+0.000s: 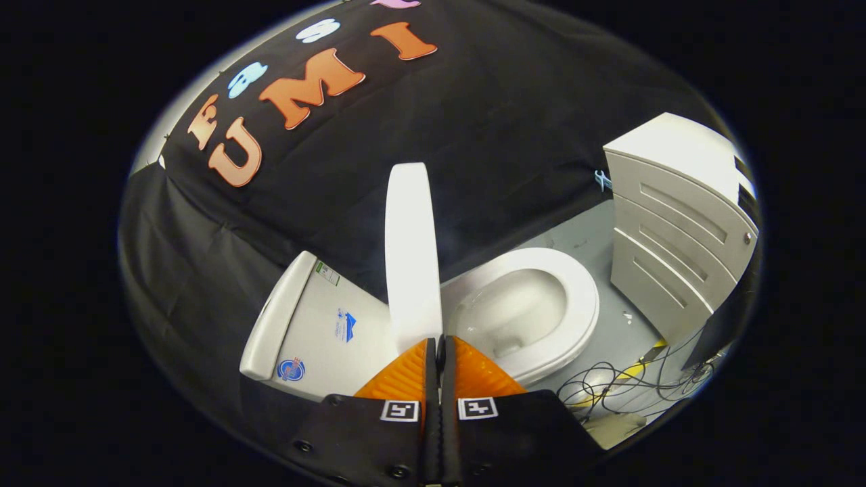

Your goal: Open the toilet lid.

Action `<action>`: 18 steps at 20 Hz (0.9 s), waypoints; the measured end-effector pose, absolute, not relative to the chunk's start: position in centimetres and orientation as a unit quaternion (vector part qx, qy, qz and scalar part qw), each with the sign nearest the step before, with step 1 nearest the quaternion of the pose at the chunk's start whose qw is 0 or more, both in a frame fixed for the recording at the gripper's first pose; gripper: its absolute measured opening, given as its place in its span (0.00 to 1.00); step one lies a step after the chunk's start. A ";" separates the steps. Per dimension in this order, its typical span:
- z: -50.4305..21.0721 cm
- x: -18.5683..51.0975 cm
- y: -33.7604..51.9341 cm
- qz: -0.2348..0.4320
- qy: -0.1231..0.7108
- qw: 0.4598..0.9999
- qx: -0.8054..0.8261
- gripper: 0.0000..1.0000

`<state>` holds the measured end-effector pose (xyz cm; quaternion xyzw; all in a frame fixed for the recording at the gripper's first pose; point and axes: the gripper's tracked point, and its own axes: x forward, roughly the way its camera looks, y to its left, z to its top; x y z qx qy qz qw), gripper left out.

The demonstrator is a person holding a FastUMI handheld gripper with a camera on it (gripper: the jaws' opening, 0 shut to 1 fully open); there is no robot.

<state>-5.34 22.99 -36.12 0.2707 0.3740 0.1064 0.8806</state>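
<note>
Gripper view: I see my tongs (440, 346) clenched empty at the lid's (411, 250) edge; upright, rigid, smooth plastic, likely light; I'd push its rim, not pinch.

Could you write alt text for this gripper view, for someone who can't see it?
A white toilet lid stands raised, edge-on, just ahead of the closed orange fingers of the gripper, with the open toilet seat and bowl beyond. The tank is beside the lid, and a white drawer cabinet stands past the toilet.
</note>
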 end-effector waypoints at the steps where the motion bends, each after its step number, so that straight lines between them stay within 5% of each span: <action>1: -35.7 -5.4 23.6 0.107 0.371 0.884 0.265 0.08; 18: -30.1 -7.4 35.9 0.130 0.308 0.937 0.104 0.08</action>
